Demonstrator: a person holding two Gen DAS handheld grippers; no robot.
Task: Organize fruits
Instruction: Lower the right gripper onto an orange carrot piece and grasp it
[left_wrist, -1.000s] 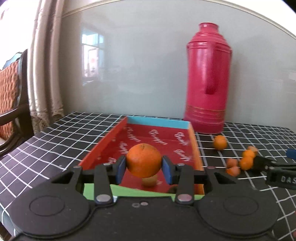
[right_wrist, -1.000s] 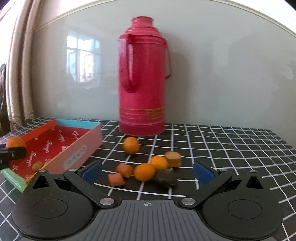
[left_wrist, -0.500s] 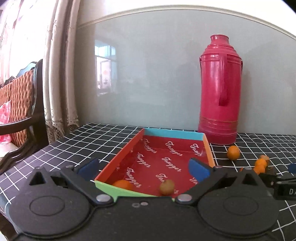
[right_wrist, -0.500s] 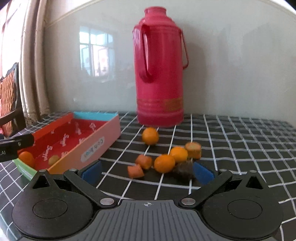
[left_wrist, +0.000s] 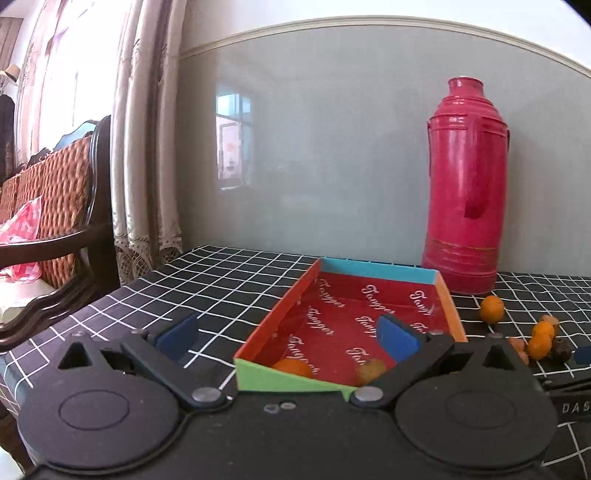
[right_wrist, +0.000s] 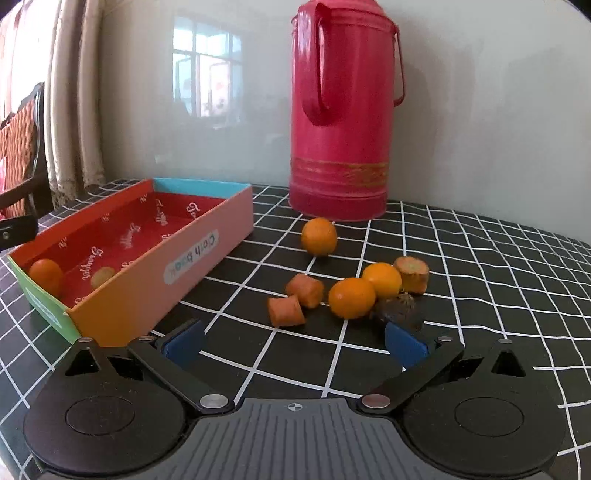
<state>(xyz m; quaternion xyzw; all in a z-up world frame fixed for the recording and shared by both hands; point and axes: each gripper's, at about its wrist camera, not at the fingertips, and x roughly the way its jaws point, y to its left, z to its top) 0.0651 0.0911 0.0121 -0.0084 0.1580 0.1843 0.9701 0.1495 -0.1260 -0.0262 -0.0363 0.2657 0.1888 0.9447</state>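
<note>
A shallow box (left_wrist: 255, 363) (right_wrist: 207, 229) with a red lining lies on the checked cloth. Inside it rest an orange (left_wrist: 291, 367) (right_wrist: 46, 276) and a small brownish fruit (left_wrist: 370, 370) (right_wrist: 102, 276). My left gripper (left_wrist: 286, 334) hovers open over the box's near end, nothing between its blue pads. My right gripper (right_wrist: 293, 341) is open just short of a loose cluster: two oranges (right_wrist: 351, 297) (right_wrist: 382, 278), carrot-like chunks (right_wrist: 286, 311) (right_wrist: 306, 290) (right_wrist: 412, 273) and a dark lump (right_wrist: 399, 308). A lone orange (right_wrist: 319, 236) (left_wrist: 491, 309) sits farther back.
A tall red thermos (right_wrist: 341, 110) (left_wrist: 467, 184) stands at the back against a glossy grey wall. A wicker chair (left_wrist: 48, 206) and curtains stand past the table's left edge. The black checked tablecloth (right_wrist: 480, 280) stretches to the right of the fruit.
My left gripper opened and dropped the orange into the box, then drew back and swung left. My right gripper moved in lower and closer to the fruit cluster.
</note>
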